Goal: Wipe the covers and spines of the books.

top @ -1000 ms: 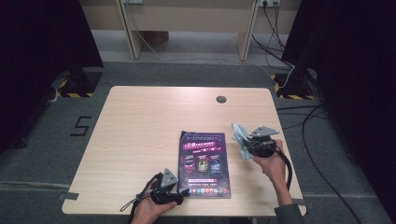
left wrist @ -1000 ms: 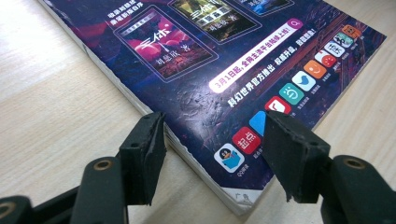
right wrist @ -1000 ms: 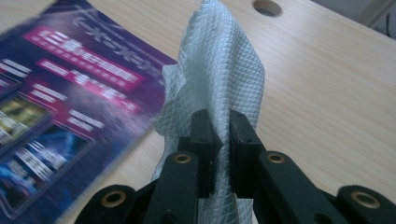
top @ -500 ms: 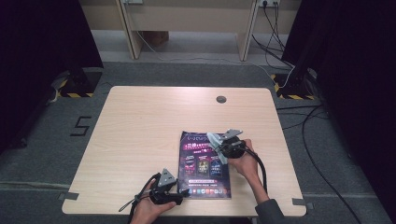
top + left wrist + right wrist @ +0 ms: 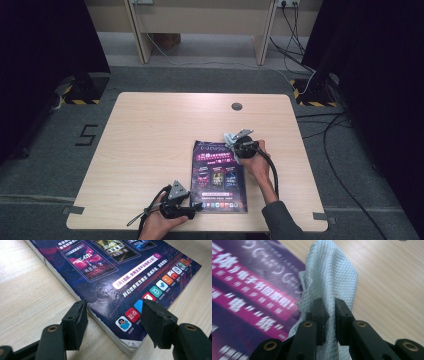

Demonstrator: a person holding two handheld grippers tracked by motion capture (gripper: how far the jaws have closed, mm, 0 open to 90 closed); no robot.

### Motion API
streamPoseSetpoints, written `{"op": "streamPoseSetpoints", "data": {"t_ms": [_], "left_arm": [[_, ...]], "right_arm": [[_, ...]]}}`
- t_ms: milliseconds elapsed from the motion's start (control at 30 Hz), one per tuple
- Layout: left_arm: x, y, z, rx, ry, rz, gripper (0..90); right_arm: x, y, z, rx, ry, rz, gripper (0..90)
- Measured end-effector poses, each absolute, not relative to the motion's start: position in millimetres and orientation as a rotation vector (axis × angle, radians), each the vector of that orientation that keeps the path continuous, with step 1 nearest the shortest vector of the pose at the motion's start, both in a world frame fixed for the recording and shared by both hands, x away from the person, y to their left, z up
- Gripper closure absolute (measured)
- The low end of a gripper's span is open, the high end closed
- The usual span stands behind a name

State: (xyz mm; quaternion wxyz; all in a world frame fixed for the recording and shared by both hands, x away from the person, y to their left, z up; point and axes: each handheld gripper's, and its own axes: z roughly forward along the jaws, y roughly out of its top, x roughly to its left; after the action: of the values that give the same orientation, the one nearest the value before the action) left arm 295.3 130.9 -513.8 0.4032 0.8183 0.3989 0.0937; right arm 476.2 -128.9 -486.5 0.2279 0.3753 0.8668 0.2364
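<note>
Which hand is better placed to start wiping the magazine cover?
Right. The right tool is shut on the cloth at the magazine top edge; the left tool stands open at its near corner.

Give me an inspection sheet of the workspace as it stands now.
Surface: wooden table, round hole near far edge.
Job's things: magazine flat on the table; pale waffle cloth hanging at its far right corner.
Clutter: nothing seen.
Grippers: left gripper at the magazine's near left corner, jaws apart astride it, not pressing; right gripper shut on the cloth.
Cables: one trailing from each gripper; more on the floor at right.
Surroundings: grey carpet, black curtains, a taped 5 on the floor.
</note>
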Motion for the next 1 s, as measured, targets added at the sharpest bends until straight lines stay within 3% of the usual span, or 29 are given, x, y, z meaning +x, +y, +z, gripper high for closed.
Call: {"op": "streamPoseSetpoints", "data": {"t_ms": [467, 1000], "left_arm": [[295.8, 131.0, -513.9, 2.070, 1.003, 0.234, 37.0], [295.8, 131.1, -514.2, 2.069, 0.999, 0.235, 36.6]], "right_arm": [[477.8, -121.5, -487.6, 1.061, 2.358, 0.654, 79.9], [467.4, -42.1, -488.8, 0.887, 2.510, 0.778, 78.3]]}}
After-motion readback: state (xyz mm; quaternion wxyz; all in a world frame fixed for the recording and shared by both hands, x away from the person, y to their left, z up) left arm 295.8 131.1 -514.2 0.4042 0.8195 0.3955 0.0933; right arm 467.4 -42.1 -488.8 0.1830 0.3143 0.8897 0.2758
